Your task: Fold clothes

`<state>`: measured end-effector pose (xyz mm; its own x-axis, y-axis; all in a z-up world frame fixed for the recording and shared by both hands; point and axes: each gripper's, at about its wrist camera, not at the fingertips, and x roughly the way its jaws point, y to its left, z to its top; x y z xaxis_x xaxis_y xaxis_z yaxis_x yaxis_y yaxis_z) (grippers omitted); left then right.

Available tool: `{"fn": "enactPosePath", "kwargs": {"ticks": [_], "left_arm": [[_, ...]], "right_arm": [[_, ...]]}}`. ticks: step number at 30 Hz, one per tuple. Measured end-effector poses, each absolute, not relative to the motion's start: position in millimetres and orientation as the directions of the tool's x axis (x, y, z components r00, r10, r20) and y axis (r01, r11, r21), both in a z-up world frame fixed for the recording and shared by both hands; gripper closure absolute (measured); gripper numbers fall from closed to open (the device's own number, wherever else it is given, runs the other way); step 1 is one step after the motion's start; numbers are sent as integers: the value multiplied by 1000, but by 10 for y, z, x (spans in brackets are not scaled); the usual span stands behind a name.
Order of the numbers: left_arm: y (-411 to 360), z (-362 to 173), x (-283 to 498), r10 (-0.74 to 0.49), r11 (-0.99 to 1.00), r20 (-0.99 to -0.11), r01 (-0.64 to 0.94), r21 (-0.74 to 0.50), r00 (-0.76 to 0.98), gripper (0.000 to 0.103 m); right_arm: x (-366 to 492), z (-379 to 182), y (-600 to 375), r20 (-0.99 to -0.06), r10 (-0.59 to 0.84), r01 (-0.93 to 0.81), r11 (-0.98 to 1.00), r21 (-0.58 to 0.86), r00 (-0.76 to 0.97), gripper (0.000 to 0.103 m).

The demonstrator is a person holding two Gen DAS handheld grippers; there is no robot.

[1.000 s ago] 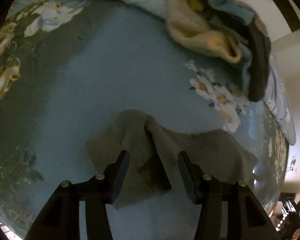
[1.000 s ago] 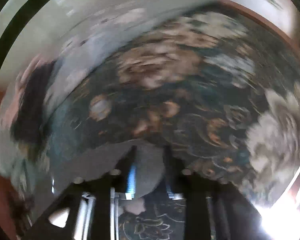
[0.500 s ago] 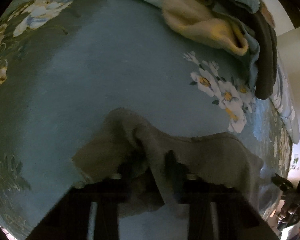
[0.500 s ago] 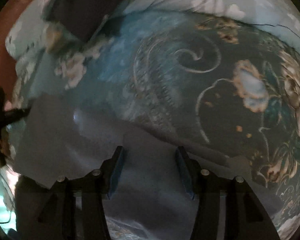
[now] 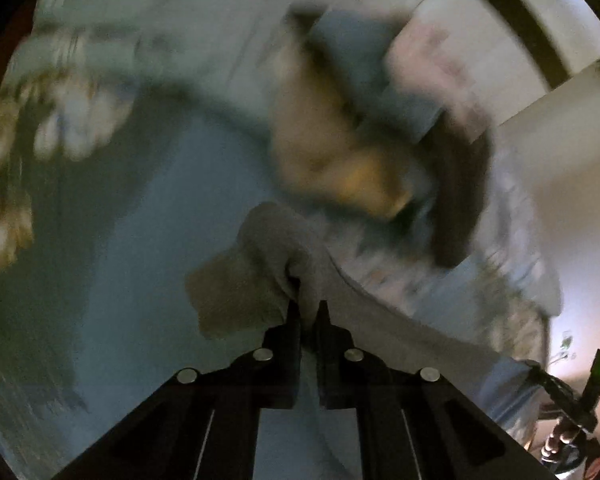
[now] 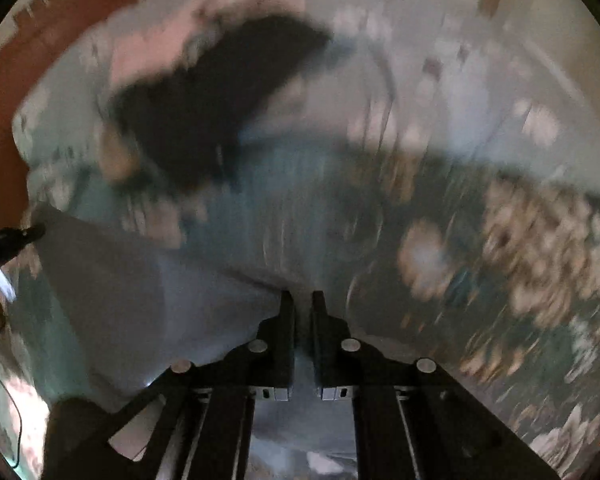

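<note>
A grey cloth garment (image 5: pixel 260 272) hangs stretched between both grippers above the blue floral bedspread (image 5: pixel 148 208). My left gripper (image 5: pixel 309 312) is shut on a bunched edge of it, with a loose flap drooping to the left. In the right wrist view the same garment (image 6: pixel 140 288) spreads out to the left, and my right gripper (image 6: pixel 303 300) is shut on its other edge. The other gripper shows at the far edge of each view (image 5: pixel 568 400) (image 6: pixel 4 240). Both views are motion-blurred.
A pile of other clothes lies at the back of the bed: a yellow-beige piece (image 5: pixel 332 160), a blue one (image 5: pixel 372 80) and a dark one (image 5: pixel 460 200), the dark one also in the right wrist view (image 6: pixel 204 108). A pale wall (image 5: pixel 560 152) stands behind.
Both grippers have closed on the grey garment, which lay on the bed, and lifted it. The views have swung up toward the clothes pile.
</note>
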<state>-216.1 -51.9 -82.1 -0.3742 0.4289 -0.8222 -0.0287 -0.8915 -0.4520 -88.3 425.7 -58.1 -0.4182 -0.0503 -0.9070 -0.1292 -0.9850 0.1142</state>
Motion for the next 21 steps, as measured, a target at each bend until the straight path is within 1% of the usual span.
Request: {"fn": "enactPosePath", "kwargs": {"ticks": [4, 6, 8, 10, 12, 15, 17, 19, 21], "left_arm": [[-676, 73, -2154, 502, -844, -681, -131, -520, -533, 97], [-828, 338, -2025, 535, -817, -621, -164, -552, -574, 97], [-945, 416, -1840, 553, -805, -593, -191, -562, -585, 97], [-991, 276, -1658, 547, -817, -615, -200, -541, -569, 97], [-1001, -63, -1479, 521, -840, -671, -177, -513, -527, 97], [-1060, -723, -1189, 474, -871, -774, -94, -482, -420, 97], [-1116, -1138, -998, 442, -887, -828, -33, -460, -344, 97], [-1167, -1402, -809, 428, -891, -855, 20, -453, -294, 97], [-1247, -1546, -675, 433, -885, -861, 56, -462, -267, 96]], "right_arm": [[-843, 104, 4235, -810, -29, -129, -983, 129, -585, 96], [-708, 243, 4186, -785, -40, -113, -984, 139, -619, 96], [-512, 234, 4122, -782, -54, -90, -986, 140, -621, 96], [-291, 92, 4062, -800, -75, -72, -987, 146, -596, 96], [-78, -217, 4032, -839, -103, -83, -981, 173, -534, 96], [244, -783, 3972, -896, -141, -130, -968, 214, -422, 96], [386, -1029, 3942, -914, -156, -164, -959, 231, -375, 96], [500, -1243, 3929, -927, -171, -197, -949, 246, -334, 96], [585, -1369, 3920, -936, -177, -215, -945, 248, -304, 96]]}}
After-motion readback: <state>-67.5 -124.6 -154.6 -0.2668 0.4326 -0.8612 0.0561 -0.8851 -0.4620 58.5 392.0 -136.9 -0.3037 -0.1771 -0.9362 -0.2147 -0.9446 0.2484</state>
